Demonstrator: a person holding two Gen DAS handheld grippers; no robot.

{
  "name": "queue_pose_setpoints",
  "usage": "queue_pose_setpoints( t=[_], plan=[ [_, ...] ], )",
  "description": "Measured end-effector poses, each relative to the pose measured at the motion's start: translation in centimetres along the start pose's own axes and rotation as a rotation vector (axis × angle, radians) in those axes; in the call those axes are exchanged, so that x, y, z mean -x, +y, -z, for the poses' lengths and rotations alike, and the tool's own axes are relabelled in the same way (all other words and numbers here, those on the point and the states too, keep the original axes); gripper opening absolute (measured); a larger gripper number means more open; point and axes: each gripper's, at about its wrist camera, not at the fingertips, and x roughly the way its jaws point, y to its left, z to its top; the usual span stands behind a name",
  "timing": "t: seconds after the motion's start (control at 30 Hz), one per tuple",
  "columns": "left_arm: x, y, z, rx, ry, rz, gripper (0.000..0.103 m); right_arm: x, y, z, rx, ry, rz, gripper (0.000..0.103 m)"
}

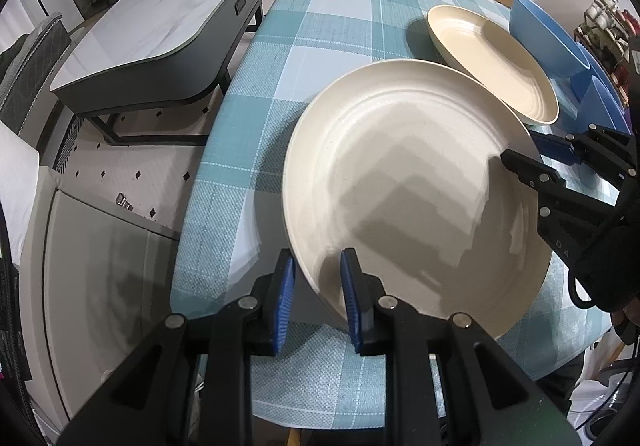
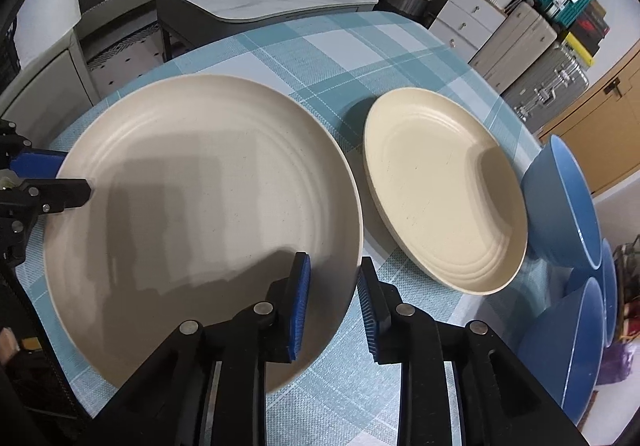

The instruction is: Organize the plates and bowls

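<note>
I see a teal-and-white plaid tablecloth (image 2: 340, 58) under everything. The large plate (image 2: 200, 214) is pale beige with faint specks; the smaller plate (image 2: 440, 198) is a warmer cream-yellow. The bowls (image 2: 568, 206) are plain blue. My grippers' pads (image 1: 286, 298) are bright blue on black frames.

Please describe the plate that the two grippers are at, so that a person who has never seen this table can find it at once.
Look at the table with the teal and white checked cloth. On its near side is the large, round, off-white plate, with a gripper at each of two opposite edges. It is bigger and paler than the yellowish cream plate beside it, and the other neighbours are blue bowls.
</note>
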Motion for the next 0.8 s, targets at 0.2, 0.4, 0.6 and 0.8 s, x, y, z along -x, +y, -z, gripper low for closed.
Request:
queue_pose_setpoints(
  t=[0.2, 0.4, 0.6, 0.8],
  plan=[
    [0.2, 0.1, 0.0, 0.006, -0.008, 0.003, 0.022, -0.1, -0.5, -0.2, -0.025, -0.009, -0.022, 0.025],
    [1.4, 0.5, 0.2, 0.029, -0.067, 0.009, 0.048, 1.8, -2.4, -0.1, -0.15, -0.101, -0.088, 0.032],
    [1.2, 0.8, 0.3, 0.036, -0.053, 0.022, 0.049, 4.0, -3.3, 0.2, -0.209, -0.186, -0.096, 0.071],
    [0.7, 0.7, 0.7, 0.031, -0.038, 0.062, 0.052, 3.6, -3.4, 1.2, -0.252, -0.163, -0.131, 0.076]
  ],
)
